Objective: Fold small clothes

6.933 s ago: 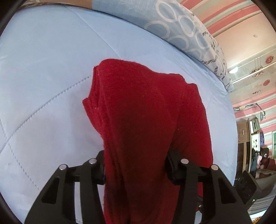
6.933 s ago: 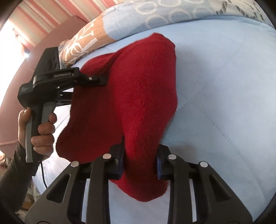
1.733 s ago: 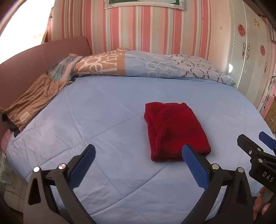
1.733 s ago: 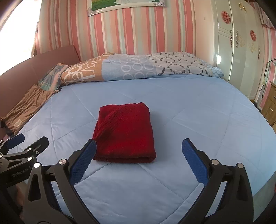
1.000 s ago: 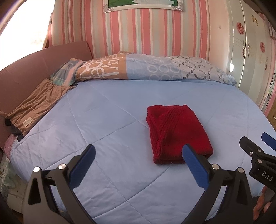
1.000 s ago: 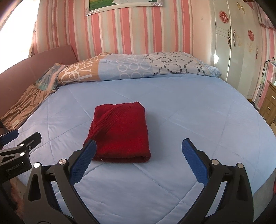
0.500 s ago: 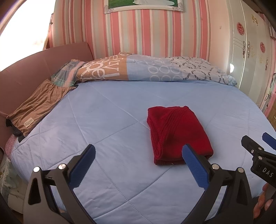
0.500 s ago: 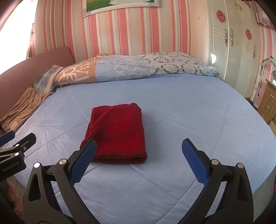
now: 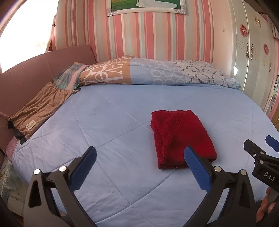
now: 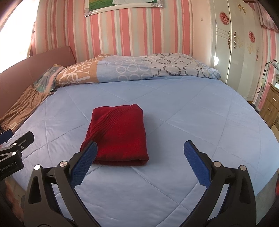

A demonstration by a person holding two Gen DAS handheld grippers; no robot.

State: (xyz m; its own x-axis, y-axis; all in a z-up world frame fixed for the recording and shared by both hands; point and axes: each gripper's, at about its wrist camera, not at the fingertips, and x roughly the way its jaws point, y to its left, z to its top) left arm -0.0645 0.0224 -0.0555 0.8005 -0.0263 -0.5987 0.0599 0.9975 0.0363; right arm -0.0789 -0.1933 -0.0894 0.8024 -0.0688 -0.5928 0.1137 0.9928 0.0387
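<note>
Your left gripper's (image 9: pixel 138 158) blue finger (image 9: pixel 197 170) hides the near corner of the folded red cloth (image 9: pixel 181 138). Your right gripper's (image 10: pixel 139 157) finger (image 10: pixel 84 161) hides another near corner of it. You cannot see how many layers the cloth has. The picture frame (image 10: pixel 122 4) on the wall is cut off at the top edge. The small tag (image 9: pixel 31 124) on the brown cloth (image 9: pixel 40 106) is too small to read. Your hand (image 9: pixel 266 207) at the bottom right is mostly cut off.

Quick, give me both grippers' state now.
Left gripper: open, holding nothing.
Right gripper: open, holding nothing; the red garment lies folded on the bed.
</note>
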